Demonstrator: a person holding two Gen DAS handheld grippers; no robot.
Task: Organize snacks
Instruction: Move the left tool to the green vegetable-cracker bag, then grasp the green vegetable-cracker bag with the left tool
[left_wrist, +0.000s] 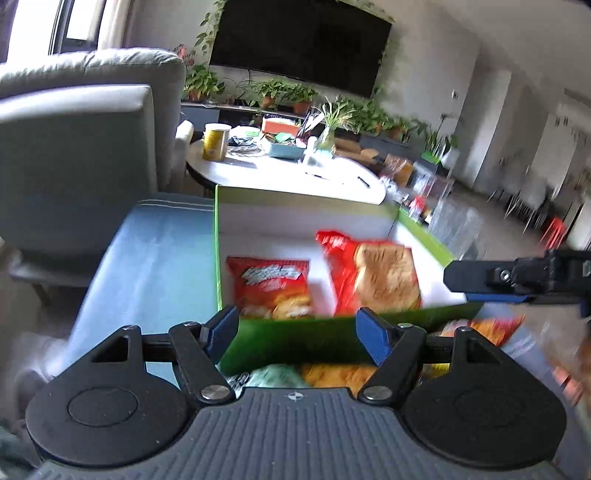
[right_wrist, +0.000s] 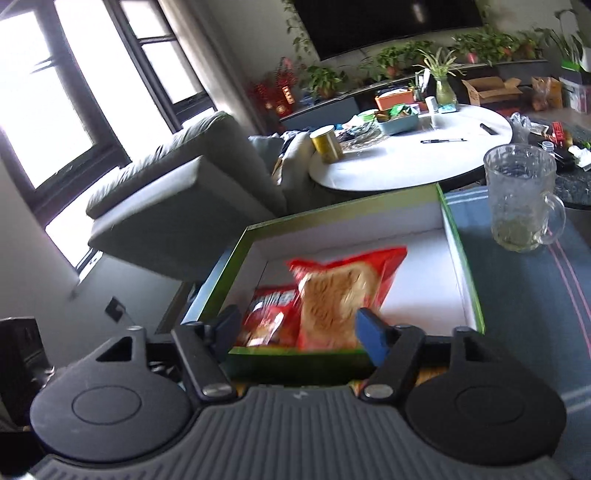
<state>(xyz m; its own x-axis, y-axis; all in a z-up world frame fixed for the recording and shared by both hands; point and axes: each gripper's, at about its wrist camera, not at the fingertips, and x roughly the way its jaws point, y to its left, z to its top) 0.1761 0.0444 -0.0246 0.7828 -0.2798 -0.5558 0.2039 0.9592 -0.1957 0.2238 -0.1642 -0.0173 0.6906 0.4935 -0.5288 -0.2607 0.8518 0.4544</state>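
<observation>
While both grippers are held just short of the near wall of a green box (left_wrist: 424, 229), their blue-padded jaws are seen spread apart with nothing pressed between them. The left gripper (left_wrist: 297, 330) is raised over the box's near edge, and the right gripper (right_wrist: 297, 330) is seen in the same way from its own camera; its dark finger also shows at the right edge of the left view. Inside the white-lined box two snack packets are seen: a red chip bag (left_wrist: 273, 286) lying flat at the near left, and beside it a red noodle packet (left_wrist: 380, 278) that appears tilted and blurred. More snack packets (left_wrist: 332, 374), yellow and pale green, are glimpsed outside the box, just below its near wall. The box is set on a blue cloth (left_wrist: 147, 266). A glass mug (right_wrist: 522, 197) stands on the cloth just right of the box, and a round white table (right_wrist: 410, 158) is seen behind.
</observation>
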